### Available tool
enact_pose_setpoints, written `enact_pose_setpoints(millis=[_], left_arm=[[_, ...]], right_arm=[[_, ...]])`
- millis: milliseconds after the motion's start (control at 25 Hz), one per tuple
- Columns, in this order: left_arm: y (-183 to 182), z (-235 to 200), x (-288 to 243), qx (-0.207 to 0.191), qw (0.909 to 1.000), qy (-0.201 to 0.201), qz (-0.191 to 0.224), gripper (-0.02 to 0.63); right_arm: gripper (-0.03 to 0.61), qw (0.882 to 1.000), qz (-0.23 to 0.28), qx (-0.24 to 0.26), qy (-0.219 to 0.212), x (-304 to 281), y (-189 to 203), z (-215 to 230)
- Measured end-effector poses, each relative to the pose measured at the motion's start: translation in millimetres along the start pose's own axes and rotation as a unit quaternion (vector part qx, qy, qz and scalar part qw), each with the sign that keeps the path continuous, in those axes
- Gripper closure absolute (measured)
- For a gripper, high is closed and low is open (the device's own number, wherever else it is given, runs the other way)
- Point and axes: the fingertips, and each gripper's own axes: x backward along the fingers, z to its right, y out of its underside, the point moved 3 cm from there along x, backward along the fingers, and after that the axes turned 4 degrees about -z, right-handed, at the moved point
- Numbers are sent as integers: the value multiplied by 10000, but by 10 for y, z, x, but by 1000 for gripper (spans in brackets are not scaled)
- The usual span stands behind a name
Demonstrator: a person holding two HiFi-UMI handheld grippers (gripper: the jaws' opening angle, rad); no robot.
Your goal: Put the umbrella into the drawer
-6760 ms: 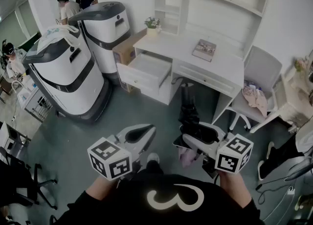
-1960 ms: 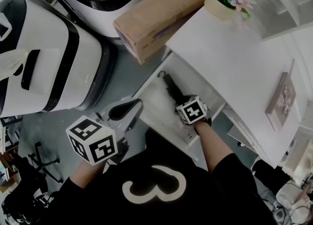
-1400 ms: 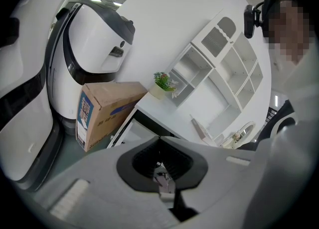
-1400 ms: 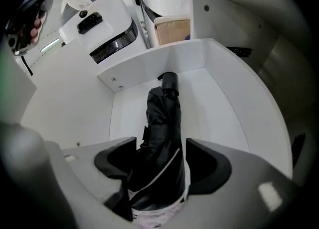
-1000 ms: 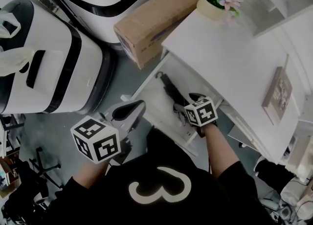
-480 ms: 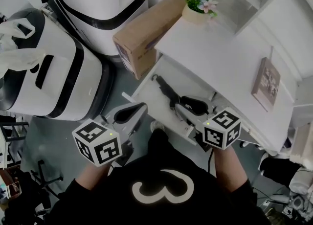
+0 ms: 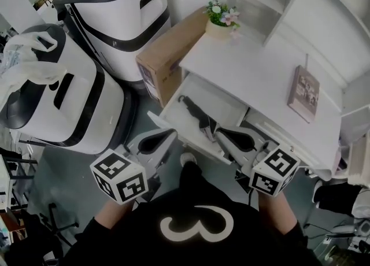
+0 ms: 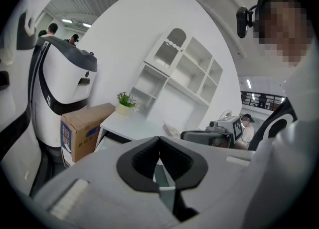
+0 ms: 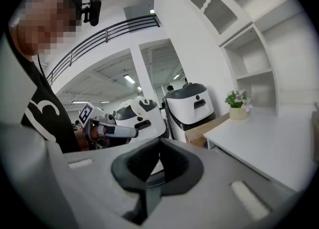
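The folded black umbrella [image 7: 193, 111] lies inside the open drawer [image 7: 225, 100], near its left wall. In front of the drawer, the left gripper [image 8: 159, 138] and the right gripper [image 9: 159, 141] have their jaws closed together, holding nothing.

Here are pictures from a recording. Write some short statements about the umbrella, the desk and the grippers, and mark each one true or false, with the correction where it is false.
1. The black umbrella lies inside the open drawer. True.
2. The right gripper holds the umbrella. False: its jaws are together on nothing, and the umbrella lies apart from it in the drawer.
3. A flower pot stands on the desk. True.
4. The cardboard box stands on the desk. False: it stands beside the desk.
5. The book lies in the drawer. False: it lies on the desk top.
6. The left gripper is shut and empty. True.
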Motion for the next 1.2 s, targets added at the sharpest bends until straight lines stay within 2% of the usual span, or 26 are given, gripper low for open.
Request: enact_pose_setpoints(millis=[160, 480, 1200], left_arm=[[-7, 89, 78, -245, 9997, -71, 14, 604], [6, 223, 120, -384, 9992, 12, 60, 604], [83, 210, 7, -343, 9994, 28, -96, 604]], right_arm=[[575, 9999, 109, -75, 23, 94, -12, -63], [575, 9999, 115, -54, 49, 185, 34, -138], [575, 9997, -1, -232, 12, 154, 184, -52]])
